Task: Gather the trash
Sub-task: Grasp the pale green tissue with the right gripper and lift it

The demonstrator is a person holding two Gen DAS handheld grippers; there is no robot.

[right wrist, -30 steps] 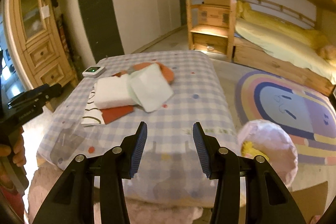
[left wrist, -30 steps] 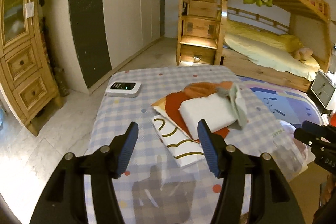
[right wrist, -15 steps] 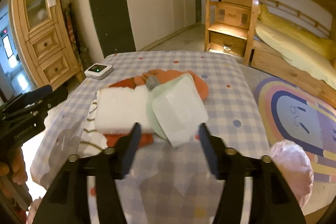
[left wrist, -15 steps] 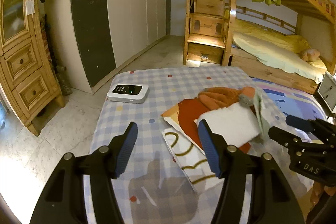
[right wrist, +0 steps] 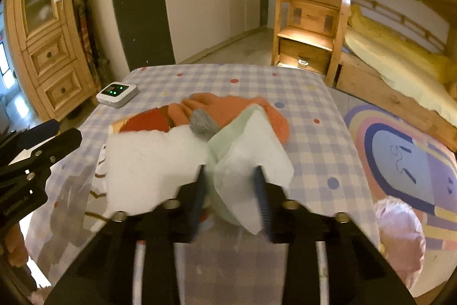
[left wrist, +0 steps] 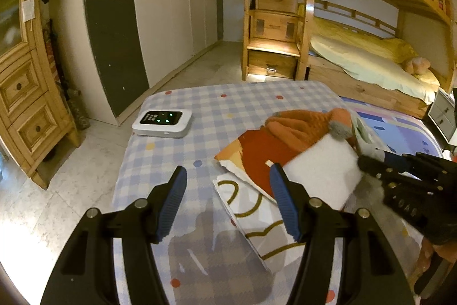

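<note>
A pale green and white wrapper point(right wrist: 251, 159) lies on a pile on the checked table point(right wrist: 308, 93). My right gripper point(right wrist: 231, 190) has its jaws on either side of the wrapper's near edge, narrowing on it; the view is blurred. The pile holds a white foam block point(right wrist: 151, 162), an orange knit hat point(right wrist: 228, 110) and a red-and-white printed bag point(left wrist: 257, 159). My left gripper point(left wrist: 228, 202) is open and empty above the table's near left part, beside the bag. The right gripper also shows in the left wrist view point(left wrist: 400, 176), reaching into the pile.
A white device with green lights point(left wrist: 162, 120) sits at the table's far left. A pink plastic bag point(right wrist: 400, 230) hangs off the table's right side. A wooden cabinet point(left wrist: 25, 93) stands left, a bunk bed point(left wrist: 371, 56) and rug point(right wrist: 405, 159) right.
My right gripper moved forward to the pile and its jaws closed in around the green and white wrapper. My left gripper shifted a little left and stayed open.
</note>
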